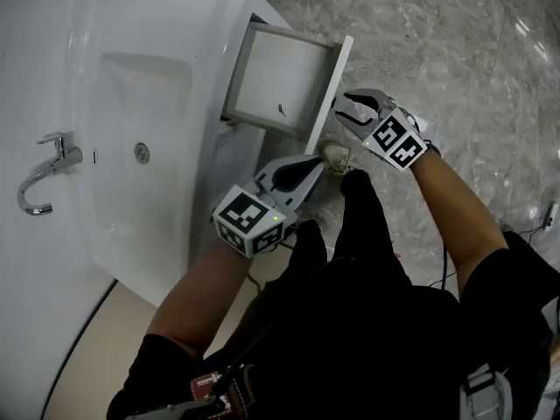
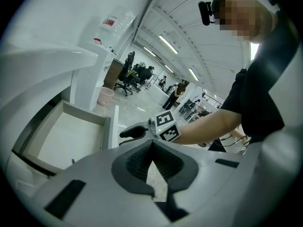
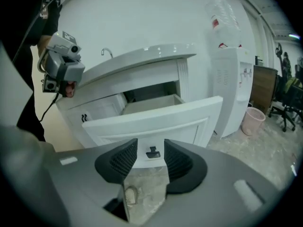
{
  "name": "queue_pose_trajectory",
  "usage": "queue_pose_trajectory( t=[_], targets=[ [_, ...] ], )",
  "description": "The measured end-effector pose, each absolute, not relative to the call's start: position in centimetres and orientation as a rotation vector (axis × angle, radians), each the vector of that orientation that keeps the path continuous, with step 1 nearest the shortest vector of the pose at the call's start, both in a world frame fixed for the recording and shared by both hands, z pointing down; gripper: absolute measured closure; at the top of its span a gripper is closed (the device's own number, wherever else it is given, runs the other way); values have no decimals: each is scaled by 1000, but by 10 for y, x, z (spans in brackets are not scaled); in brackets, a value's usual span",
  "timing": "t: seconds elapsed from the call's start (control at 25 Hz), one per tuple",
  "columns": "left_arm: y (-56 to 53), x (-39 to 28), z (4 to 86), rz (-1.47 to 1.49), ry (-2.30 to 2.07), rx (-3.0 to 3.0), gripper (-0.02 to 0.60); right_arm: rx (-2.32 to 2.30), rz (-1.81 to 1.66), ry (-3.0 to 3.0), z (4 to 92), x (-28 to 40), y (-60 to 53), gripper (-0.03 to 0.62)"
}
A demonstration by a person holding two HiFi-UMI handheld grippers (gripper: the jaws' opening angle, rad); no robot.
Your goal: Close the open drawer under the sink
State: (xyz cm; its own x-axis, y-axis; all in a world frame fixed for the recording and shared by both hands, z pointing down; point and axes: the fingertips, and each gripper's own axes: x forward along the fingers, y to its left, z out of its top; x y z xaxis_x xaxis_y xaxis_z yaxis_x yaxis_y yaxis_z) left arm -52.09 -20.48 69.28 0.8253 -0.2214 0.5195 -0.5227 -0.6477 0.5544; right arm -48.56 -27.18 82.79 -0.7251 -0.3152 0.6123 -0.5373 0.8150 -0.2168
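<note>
Plainly nothing of the task is done yet: the drawer is pulled well out and neither tool is on it. Nearest the person, the left gripper (image 1: 313,161) hangs low beside the cabinet with its jaws brought together at the tips and nothing between them; it points across the floor toward the other tool rather than at the drawer. Just past it, the right gripper (image 1: 343,112) sits close to the outer face of the drawer front. Its jaws stand apart and empty, and in the right gripper view the small dark handle (image 3: 152,152) shows in the gap between them, some way beyond the tips and untouched. A shoe (image 1: 337,156) rests on the marble floor (image 1: 437,42) between the two tools. Farther on, the drawer (image 1: 271,77) juts out from under the sink (image 1: 131,103), its white front panel (image 3: 156,119) well clear of the cabinet face and its inside bare except for one tiny dark speck too small to name. Above it the basin and the faucet (image 1: 44,173) are not involved. What is left, as I judge it, is the whole job: bring a tool against the front panel, the right one being the better placed, and push it straight in until it sits flush with the cabinet. Keeping the push square should stop the drawer from skewing on its runners.
</note>
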Motion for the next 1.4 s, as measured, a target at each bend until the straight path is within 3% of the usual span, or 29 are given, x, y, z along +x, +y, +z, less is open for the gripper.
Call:
queue_pose_trajectory(
  t=[0.24,0.64,0.8,1.4],
  targets=[
    [-194,-526,721,554,-545,2243,583,587,452,-2343,881,-494,-273,410],
    [-190,-572,750,469,-770,2175,583,585,343,-2297,917,-509,-281,414],
    [-191,-592,759,461,-864,2116,583,561,315,-2297,918,-514,-280,451],
    [-196,-618,759,422,-896,2102,583,561,284,-2295,918,-546,-301,454]
  ],
)
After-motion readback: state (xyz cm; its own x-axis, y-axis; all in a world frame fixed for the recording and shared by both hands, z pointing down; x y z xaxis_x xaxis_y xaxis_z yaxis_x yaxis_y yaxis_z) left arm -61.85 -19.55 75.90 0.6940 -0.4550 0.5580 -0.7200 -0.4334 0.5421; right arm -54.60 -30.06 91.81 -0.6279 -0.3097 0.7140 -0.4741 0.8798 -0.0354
